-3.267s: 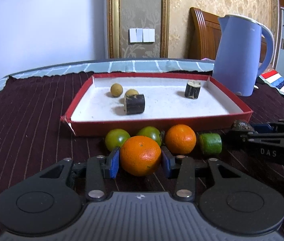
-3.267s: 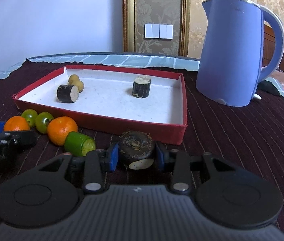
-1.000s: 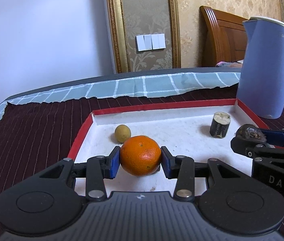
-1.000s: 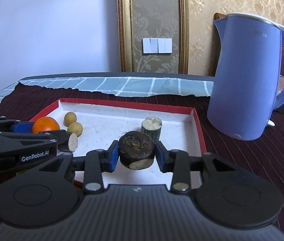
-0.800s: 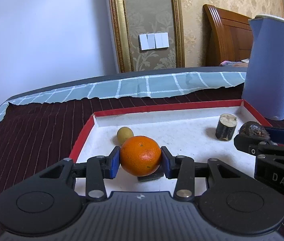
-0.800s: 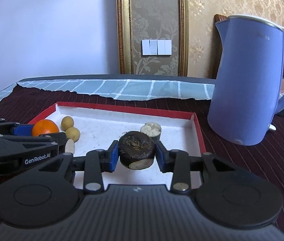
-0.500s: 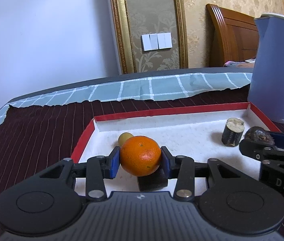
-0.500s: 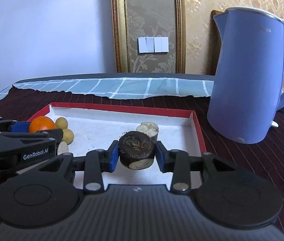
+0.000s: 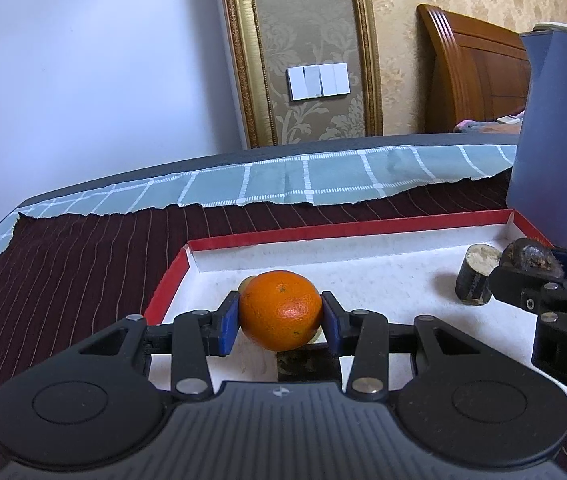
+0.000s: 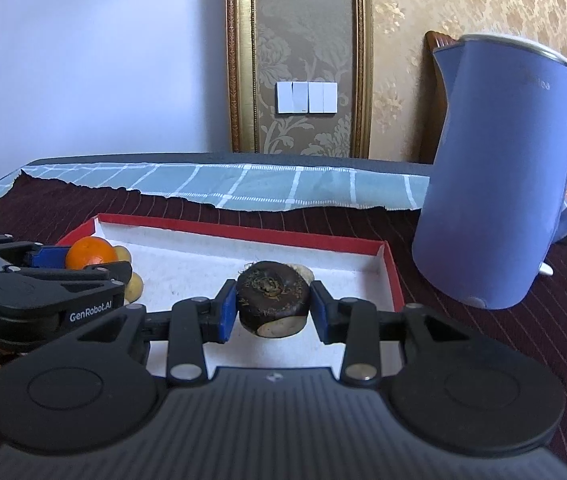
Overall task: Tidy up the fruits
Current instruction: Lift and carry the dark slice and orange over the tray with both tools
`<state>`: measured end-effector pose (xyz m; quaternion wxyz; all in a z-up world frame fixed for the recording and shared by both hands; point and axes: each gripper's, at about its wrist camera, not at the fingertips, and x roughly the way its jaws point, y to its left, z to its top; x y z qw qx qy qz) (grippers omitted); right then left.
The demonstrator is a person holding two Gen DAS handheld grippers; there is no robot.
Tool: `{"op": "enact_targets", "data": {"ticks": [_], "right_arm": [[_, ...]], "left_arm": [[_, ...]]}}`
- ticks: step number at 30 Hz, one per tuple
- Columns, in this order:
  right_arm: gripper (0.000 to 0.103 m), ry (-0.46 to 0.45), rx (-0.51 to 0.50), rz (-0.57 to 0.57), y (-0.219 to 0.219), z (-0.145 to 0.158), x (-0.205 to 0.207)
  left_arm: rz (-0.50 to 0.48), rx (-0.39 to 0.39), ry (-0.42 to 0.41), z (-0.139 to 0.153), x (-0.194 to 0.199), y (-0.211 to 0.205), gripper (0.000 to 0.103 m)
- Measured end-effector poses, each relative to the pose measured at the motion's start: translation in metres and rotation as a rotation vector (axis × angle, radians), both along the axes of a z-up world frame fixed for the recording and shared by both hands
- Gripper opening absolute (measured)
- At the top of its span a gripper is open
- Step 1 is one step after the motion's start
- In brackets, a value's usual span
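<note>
clamping 1 orange in left tongs, 1 dark stub in right tongs, over 1 tray.

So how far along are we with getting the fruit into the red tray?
Partly done. Already lying in the red tray: a dark cut piece and small yellowish fruits. In hand: the left gripper holds an orange and the right gripper a dark brown round fruit, both above the tray, not yet set down. Fruit outside the tray isn't in view now.
</note>
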<state>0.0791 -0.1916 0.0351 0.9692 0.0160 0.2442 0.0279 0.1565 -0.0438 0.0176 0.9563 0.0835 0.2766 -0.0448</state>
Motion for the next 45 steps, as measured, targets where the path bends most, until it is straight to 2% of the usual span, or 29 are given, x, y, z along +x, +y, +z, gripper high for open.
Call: {"op": "enact_targets", "data": {"ticks": [12,45], "right_arm": [[0.036,0.001,-0.011,-0.006,0.002,0.006,0.017],[0.036,0.038,-0.017,-0.047,-0.007,0.001,0.046]], "left_arm": [[-0.005,0.000,-0.006,0.002,0.010,-0.006,0.041],[-0.001,0.006,0.017,-0.001,0.033,-0.019,0.041]]}}
